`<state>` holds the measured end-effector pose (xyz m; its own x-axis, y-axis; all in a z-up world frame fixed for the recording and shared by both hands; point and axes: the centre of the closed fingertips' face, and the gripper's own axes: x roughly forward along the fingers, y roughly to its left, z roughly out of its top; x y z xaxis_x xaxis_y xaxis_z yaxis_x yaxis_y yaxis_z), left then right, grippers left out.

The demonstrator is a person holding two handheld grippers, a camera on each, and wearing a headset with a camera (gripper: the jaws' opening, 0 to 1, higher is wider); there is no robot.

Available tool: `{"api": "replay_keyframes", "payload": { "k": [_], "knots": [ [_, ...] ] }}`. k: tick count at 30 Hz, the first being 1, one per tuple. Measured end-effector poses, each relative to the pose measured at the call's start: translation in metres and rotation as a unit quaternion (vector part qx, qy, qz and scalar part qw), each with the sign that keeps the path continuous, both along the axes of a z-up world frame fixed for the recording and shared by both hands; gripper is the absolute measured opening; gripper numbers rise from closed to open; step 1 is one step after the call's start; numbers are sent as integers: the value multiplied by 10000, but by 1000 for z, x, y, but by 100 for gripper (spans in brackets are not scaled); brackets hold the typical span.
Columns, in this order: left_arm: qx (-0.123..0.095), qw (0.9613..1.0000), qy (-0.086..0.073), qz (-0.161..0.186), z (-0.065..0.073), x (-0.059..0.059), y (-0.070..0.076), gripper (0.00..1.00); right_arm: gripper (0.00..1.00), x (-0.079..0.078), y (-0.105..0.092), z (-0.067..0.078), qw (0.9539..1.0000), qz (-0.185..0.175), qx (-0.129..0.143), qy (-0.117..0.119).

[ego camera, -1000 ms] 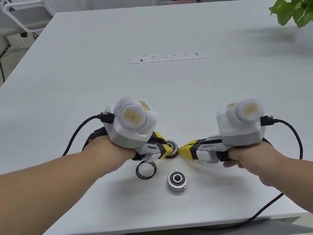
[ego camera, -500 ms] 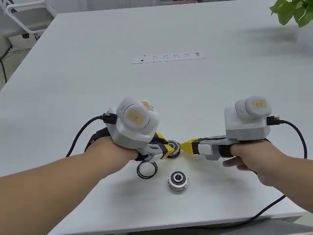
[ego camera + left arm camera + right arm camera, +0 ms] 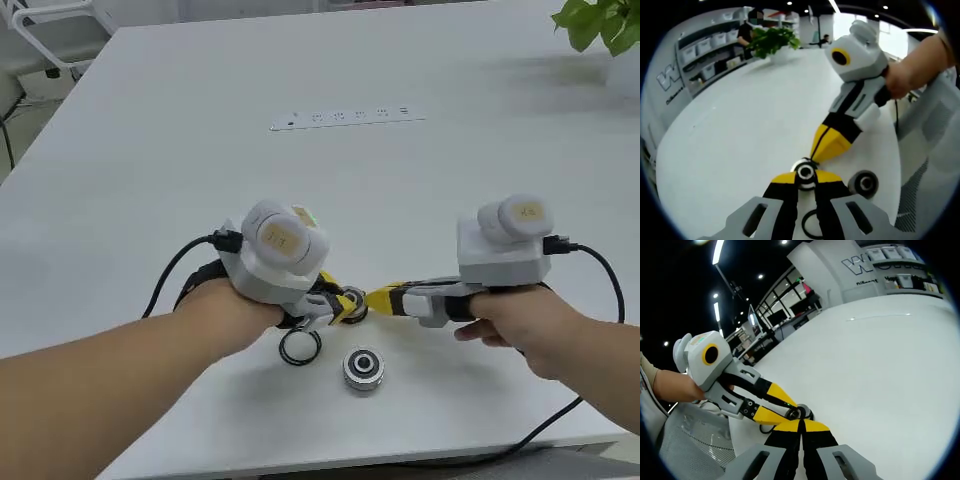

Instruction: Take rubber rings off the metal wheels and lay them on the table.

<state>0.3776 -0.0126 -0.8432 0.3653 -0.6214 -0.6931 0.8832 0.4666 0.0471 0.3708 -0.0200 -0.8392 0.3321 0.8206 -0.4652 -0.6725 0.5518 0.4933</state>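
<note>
left gripper [image 3: 340,306] is clamped on a metal wheel [image 3: 353,301], near the front edge of the table [image 3: 200,150]. right gripper [image 3: 374,298] has its jaws pressed together, tip touching that wheel's rim, can't tell if any rubber is pinched. vs a second ago the right one sits a touch higher and further right, the left barely budged. loose rubber ring [image 3: 282,348] and a second wheel [image 3: 363,367] lie just in front, closer to the edge, same spots as before.
</note>
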Motion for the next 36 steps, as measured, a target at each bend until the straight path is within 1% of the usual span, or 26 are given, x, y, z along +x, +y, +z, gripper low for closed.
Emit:
{"api": "replay_keyframes", "payload": {
  "k": [4, 21, 23, 25, 26, 27, 28, 30, 36],
  "knots": [
    [17, 10000, -11, -5, 0, 0, 0, 12, 0, 2, 0, -1, 10000, 46, 2, -17],
    [15, 10000, -8, -37, 0, 0, 0, 12, 0, -1, 3, 1, 9997, 24, 210, 137],
    [16, 10000, -11, -36, 0, 0, 0, 12, 0, -2, 5, 2, 9997, 48, 215, 124],
    [15, 10000, -13, -37, 0, 0, 0, 12, 0, -3, 9, 5, 9992, 95, 341, 174],
    [5, 10000, -31, -57, 1, 0, -1, 12, 0, -4, 15, 13, 9981, 252, 569, 10],
    [3, 10000, -22, -40, 1, 0, 0, 12, 0, -5, 13, 11, 9983, 82, 516, 259],
    [-7, 10000, -23, -41, 1, 0, 0, 12, 0, -3, 11, 10, 9990, 192, 409, 69],
    [-9, 10000, -24, -42, 1, 0, 0, 12, 0, -4, 10, 9, 9984, 129, 511, 182],
    [-23, 10000, -25, -31, 1, 0, 0, 12, 0, -6, 10, 11, 9977, 121, 618, 266]
  ]
}}
